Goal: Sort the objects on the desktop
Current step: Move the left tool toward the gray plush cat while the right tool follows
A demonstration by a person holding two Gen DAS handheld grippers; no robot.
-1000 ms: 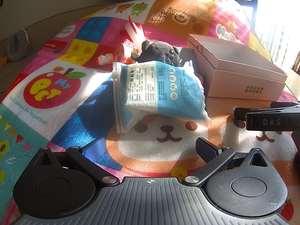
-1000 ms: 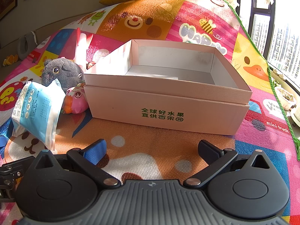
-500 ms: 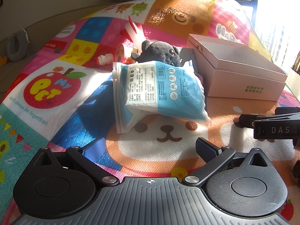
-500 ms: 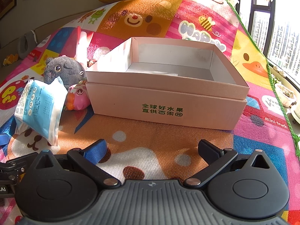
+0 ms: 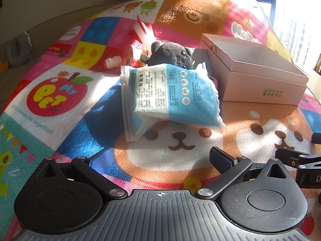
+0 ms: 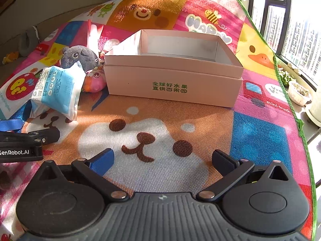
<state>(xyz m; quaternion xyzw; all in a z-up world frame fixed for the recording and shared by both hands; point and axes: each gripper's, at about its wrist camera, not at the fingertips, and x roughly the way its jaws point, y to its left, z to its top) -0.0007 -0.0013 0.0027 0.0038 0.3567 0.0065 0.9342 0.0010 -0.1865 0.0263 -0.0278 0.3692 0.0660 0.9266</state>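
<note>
A blue and white plastic packet (image 5: 170, 94) (image 6: 57, 90) leans against a dark grey plush toy (image 5: 170, 55) (image 6: 79, 57) on the colourful play mat. An open pink cardboard box (image 5: 254, 74) (image 6: 172, 68) with nothing inside stands to the right of them. A pink round toy (image 6: 95, 80) lies between the packet and the box. My left gripper (image 5: 160, 158) stands open over the mat, short of the packet. My right gripper (image 6: 162, 160) is open too, well back from the box front. Nothing sits between either pair of fingers.
A small white bottle (image 5: 111, 62), a red-rimmed round thing (image 5: 130, 55) and a red and white toy (image 5: 143, 31) lie behind the plush. The mat's green right edge (image 6: 280, 88) drops off beside a window sill with pots (image 6: 300, 92).
The right gripper has pulled back and away from the box, which now looks smaller. In the left wrist view it has slid down toward the right edge. The left gripper has not moved.
</note>
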